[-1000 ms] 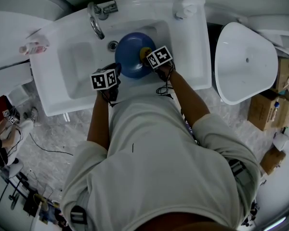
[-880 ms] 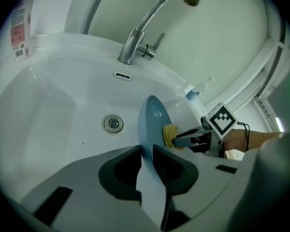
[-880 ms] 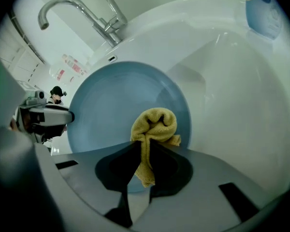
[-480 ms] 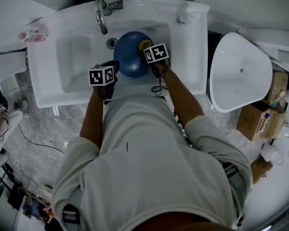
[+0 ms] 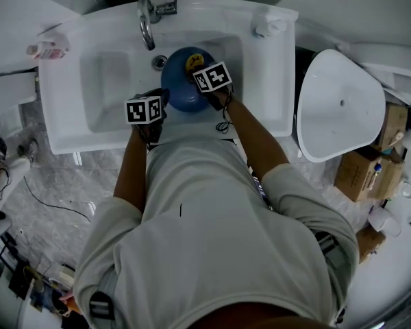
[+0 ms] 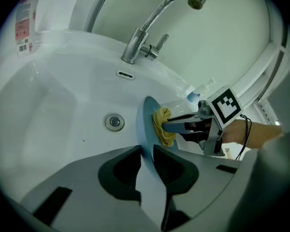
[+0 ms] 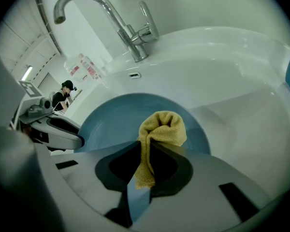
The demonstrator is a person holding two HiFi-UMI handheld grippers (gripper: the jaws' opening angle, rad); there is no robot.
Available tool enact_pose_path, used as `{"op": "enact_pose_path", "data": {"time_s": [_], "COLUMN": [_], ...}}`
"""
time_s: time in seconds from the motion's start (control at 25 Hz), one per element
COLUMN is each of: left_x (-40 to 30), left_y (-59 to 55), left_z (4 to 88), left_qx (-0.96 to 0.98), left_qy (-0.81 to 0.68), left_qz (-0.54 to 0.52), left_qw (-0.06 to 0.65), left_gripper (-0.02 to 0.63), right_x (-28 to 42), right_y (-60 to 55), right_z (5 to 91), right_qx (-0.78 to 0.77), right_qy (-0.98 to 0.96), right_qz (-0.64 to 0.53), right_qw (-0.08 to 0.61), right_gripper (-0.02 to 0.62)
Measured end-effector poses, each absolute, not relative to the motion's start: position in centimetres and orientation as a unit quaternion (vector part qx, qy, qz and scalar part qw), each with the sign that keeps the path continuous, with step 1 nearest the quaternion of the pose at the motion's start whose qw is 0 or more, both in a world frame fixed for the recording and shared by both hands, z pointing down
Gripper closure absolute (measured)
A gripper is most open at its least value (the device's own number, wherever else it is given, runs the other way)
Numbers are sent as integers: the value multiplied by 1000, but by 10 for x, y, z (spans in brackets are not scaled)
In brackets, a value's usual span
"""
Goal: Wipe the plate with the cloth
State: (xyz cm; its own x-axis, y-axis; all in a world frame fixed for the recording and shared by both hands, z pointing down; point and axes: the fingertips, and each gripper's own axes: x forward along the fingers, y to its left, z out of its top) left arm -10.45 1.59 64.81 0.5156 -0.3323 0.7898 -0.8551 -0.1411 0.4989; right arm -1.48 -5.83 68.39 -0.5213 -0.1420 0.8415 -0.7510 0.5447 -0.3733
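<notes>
Pale short-sleeved shirt (image 5: 212, 238); grey grippers (image 6: 146, 161) (image 7: 144, 164); black-white marker cubes (image 5: 144, 110).

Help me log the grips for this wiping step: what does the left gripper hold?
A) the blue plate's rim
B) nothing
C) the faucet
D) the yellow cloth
A: the left gripper is shut on the edge of the blue plate; the yellow cloth sits in the right gripper.

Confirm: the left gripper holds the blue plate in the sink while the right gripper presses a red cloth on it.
The cloth is yellow, not red; the right gripper view shows it. Otherwise right: the left gripper holds the blue plate in the sink, the right gripper presses the cloth on it.
</notes>
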Motion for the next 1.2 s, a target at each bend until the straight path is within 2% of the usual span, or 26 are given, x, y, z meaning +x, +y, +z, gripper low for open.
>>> {"op": "enact_pose_path", "data": {"time_s": [0.68, 1.2], "left_x": [-110, -110], "left_y": [19, 19], "left_z": [654, 660], "left_qx": [703, 700], "left_qy": [-419, -414], "left_qz": [264, 263], "left_qw": [511, 519], "left_gripper": [515, 515], "right_x": [-64, -76], "right_y": [-18, 23], "right_z": [672, 669], "right_qx": [172, 89], "right_qy": [-846, -860], "right_qz": [325, 288], "right_qw": [386, 413], "right_gripper": [541, 541]}}
